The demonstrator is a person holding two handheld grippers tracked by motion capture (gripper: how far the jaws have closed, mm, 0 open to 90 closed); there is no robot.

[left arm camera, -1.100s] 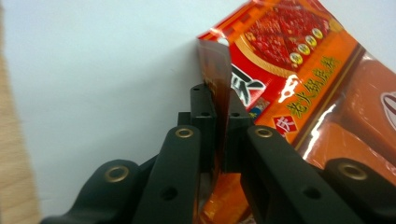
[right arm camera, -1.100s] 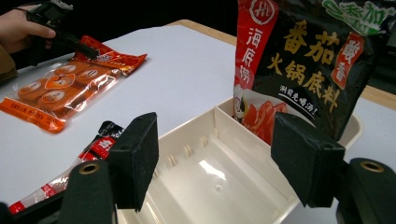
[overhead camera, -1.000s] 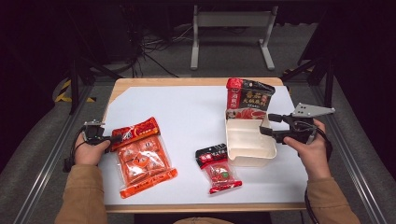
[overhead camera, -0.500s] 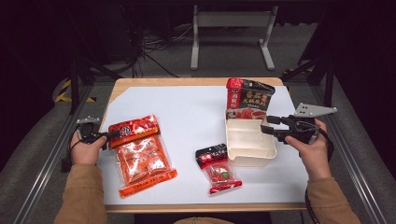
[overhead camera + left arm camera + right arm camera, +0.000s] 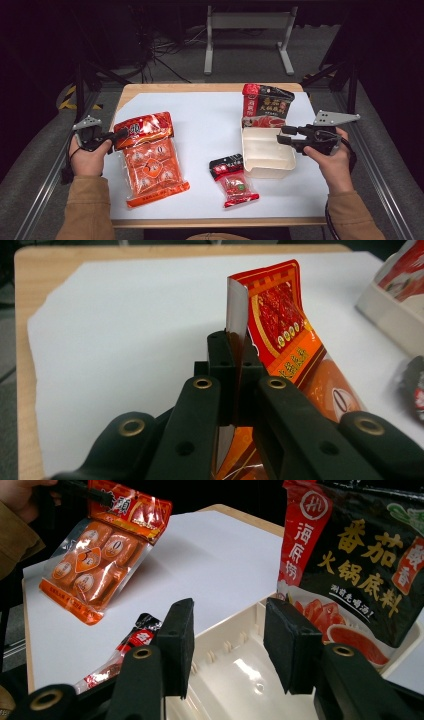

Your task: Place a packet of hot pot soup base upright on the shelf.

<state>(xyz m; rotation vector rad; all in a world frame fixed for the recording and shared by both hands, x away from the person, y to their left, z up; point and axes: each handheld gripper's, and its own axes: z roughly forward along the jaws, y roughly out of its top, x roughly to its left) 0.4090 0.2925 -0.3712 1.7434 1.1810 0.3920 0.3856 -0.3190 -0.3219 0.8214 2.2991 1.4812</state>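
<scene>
Since a second ago, your left claw (image 5: 116, 136) has lifted the top edge of the large orange-and-red clear plastic snack packet (image 5: 150, 157) off the counter (image 5: 210, 117); earlier the packet lay flat on the white sheet, and now its upper end stands raised while its lower end seems to rest on the sheet, though the high view makes that hard to judge. In the left gripper view your left claw (image 5: 235, 357) is clamped tight on the packet's (image 5: 280, 350) folded top edge, which rises straight up out from between the pads.

Your right claw (image 5: 281, 135) has stayed at the near right side of the cream plastic tray (image 5: 265, 160), and its jaws have just been closing. In the right gripper view your right claw (image 5: 227, 645) stands part way open, nothing pressed between the pads, with the tray's (image 5: 235, 675) inside below and beyond them. The black-and-red hotpot base pouch (image 5: 360, 565) leans at the tray's far end. The small red-and-black sachet (image 5: 232, 180) lies on the sheet just left of the tray, unmoved.
</scene>
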